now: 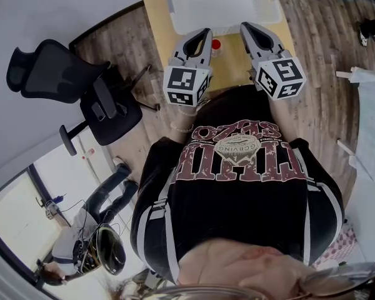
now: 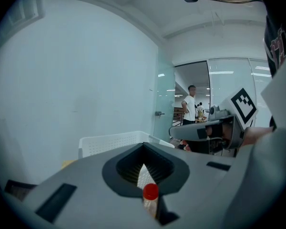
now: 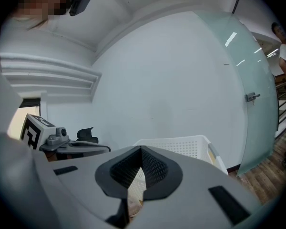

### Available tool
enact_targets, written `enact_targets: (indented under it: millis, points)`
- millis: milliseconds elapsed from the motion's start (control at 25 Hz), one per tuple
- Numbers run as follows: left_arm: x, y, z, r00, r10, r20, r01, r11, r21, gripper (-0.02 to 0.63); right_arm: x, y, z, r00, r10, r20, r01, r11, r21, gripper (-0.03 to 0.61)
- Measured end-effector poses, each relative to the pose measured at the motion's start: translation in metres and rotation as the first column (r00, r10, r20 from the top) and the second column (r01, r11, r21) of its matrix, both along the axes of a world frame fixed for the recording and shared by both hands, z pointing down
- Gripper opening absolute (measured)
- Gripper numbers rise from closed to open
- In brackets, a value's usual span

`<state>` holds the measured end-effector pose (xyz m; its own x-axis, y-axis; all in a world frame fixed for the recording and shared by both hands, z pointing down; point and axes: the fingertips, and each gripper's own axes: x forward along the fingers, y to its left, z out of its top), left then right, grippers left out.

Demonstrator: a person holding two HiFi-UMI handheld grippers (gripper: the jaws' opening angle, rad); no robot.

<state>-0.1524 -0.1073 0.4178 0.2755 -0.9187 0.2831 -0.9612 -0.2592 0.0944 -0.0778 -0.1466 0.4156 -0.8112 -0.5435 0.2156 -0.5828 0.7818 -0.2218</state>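
Bottle [image 1: 216, 44], small, red-capped, pale-bodied, upright on table [image 1: 234, 60] beside closed left fingers [image 1: 194, 42]; right fingers [image 1: 260, 39] likewise closed.

An office: a black swivel chair [image 1: 81, 95] on wood-look flooring [image 1: 328, 42], a glass partition door [image 3: 257, 94], plain white walls.
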Motion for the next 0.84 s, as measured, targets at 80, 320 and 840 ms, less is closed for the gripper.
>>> enact_targets:
  millis: [80,320,840]
  points:
    - [0.0013,0.0002,0.0004,1.000,-0.002,0.006,0.002,1.000,-0.001,0.048,0.0012,0.0003,-0.0007,1.000,-0.002,0.003,0.002,1.000,0.002,0.017]
    - [-0.0039,0.0033,-0.0010,1.000,-0.011,0.015,0.011,1.000,0.001,0.048,-0.0028,0.0036,-0.0011,1.000,-0.011,-0.003,0.011,1.000,0.005,0.017]
    - [-0.0041,0.0046,0.0003,1.000,-0.017,0.013,0.017,1.000,-0.006,0.048,0.0001,0.0040,-0.0013,1.000,-0.017,-0.001,0.017,1.000,0.002,0.017]
